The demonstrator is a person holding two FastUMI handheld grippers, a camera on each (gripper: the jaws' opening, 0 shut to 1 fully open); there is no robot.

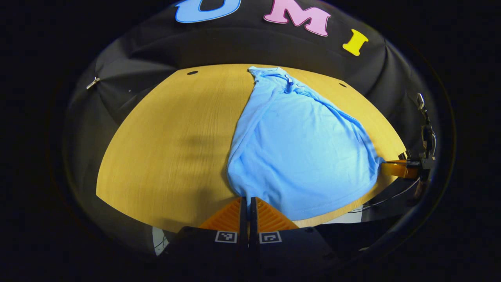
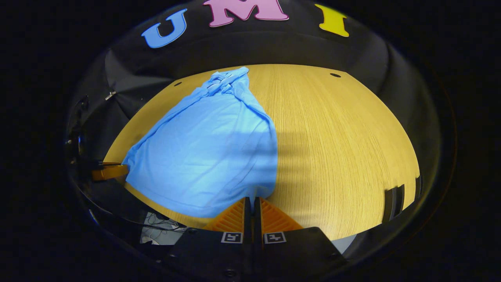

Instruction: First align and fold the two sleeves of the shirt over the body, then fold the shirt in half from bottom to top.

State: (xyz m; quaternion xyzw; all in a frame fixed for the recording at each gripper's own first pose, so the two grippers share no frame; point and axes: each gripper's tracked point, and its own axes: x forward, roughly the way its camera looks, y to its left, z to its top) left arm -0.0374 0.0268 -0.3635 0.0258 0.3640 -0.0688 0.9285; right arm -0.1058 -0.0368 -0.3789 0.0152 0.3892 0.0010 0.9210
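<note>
- Left gripper (image 1: 249, 200) is squeezed tight on a bottom corner of the blue shirt (image 1: 297, 149), at the near edge of the tabletop (image 1: 164, 156).
- Right gripper (image 2: 252, 200) pinches the other bottom corner the same way.
- Sleeves are hard to make out; the collar end bunches up near the far edge.

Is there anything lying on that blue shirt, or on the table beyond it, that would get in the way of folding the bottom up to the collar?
Nothing visible does. Both grippers, left and right, pinch the shirt at its bottom corners. The cloth up to the collar carries nothing, and the table beside it is bare wood.
</note>
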